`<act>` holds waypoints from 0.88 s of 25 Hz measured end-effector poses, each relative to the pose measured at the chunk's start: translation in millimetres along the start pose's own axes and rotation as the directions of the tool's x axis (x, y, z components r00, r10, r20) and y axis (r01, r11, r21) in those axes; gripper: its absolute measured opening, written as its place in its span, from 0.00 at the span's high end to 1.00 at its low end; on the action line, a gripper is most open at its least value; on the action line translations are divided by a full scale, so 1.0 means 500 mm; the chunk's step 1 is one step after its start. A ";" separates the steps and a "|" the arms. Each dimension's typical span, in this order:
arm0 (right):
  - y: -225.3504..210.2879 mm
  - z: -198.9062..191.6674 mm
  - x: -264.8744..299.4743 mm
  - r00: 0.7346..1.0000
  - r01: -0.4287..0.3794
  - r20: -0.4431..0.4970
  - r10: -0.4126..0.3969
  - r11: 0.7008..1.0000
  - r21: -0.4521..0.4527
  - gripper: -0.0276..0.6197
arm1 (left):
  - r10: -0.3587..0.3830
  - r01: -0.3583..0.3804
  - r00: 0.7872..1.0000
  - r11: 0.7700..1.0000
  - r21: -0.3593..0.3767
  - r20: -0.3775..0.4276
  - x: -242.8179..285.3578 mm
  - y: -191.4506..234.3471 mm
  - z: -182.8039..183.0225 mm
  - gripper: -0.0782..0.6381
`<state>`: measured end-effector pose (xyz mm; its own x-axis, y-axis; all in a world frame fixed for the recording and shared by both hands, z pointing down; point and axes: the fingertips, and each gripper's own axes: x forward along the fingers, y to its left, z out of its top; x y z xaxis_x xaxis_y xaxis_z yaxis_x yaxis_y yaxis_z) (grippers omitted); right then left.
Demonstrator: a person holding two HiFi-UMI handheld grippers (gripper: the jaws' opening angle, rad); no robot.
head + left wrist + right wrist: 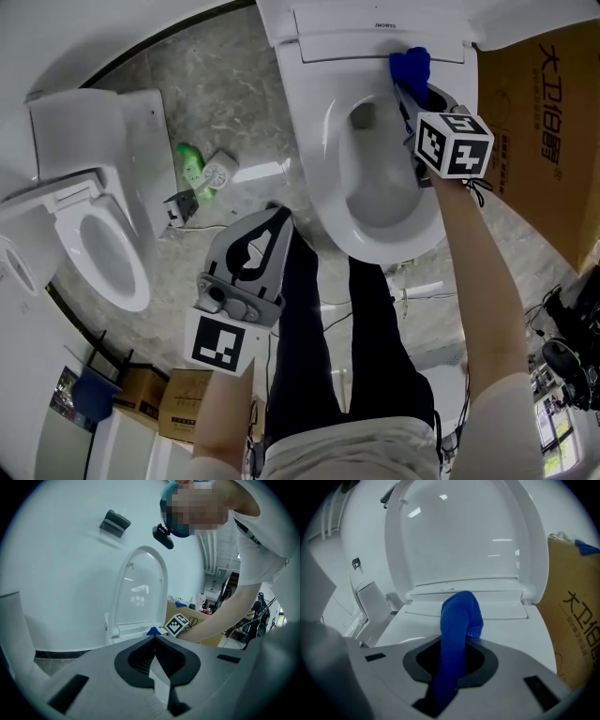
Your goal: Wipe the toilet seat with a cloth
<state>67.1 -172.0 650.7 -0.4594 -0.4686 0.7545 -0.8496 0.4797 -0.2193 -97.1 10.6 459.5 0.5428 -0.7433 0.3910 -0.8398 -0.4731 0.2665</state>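
The right gripper (454, 663) has its jaws clamped on a blue cloth (459, 620). The cloth's free end bulges past the tips and presses on the back of the seat (525, 630), just in front of the hinge and the raised lid (464, 536). Held low and forward like this, the wad can likely drag along the rim. The left gripper (154, 639) hangs over the floor near the person's legs, jaws together on nothing, seemingly parked out of the way. The bowl (375, 192) shows nothing loose inside. The box (548, 103) beside the toilet shows only its printed side, so its contents cannot be told
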 end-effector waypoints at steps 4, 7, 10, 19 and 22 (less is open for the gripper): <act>0.013 0.003 0.007 1.000 -0.011 -0.004 0.011 1.000 0.003 0.87 | 0.011 -0.011 1.000 1.000 0.006 0.014 -0.007 0.007 0.006 0.88; 0.025 0.005 0.011 1.000 -0.020 -0.010 0.020 1.000 -0.001 0.87 | 0.011 -0.011 1.000 1.000 0.011 0.022 -0.012 0.009 0.009 0.88; 0.038 0.007 0.015 0.999 -0.029 -0.014 0.028 1.000 -0.006 0.87 | 0.011 -0.011 1.000 1.000 0.006 0.019 -0.017 0.011 0.006 0.88; 0.084 0.011 0.029 0.998 -0.057 -0.025 0.056 0.998 -0.024 0.87 | 0.028 -0.028 0.999 1.000 0.004 0.032 -0.037 0.020 0.001 0.88; 0.096 0.012 0.032 0.998 -0.058 -0.018 0.057 0.998 -0.018 0.87 | 0.047 -0.047 0.998 0.999 0.002 0.050 -0.048 0.028 0.001 0.88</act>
<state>17.2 -161.0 648.6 -0.5027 -0.4273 0.7515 -0.8170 0.5190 -0.2514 -121.6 21.4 453.2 0.5017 -0.7873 0.3584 -0.8643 -0.4387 0.2461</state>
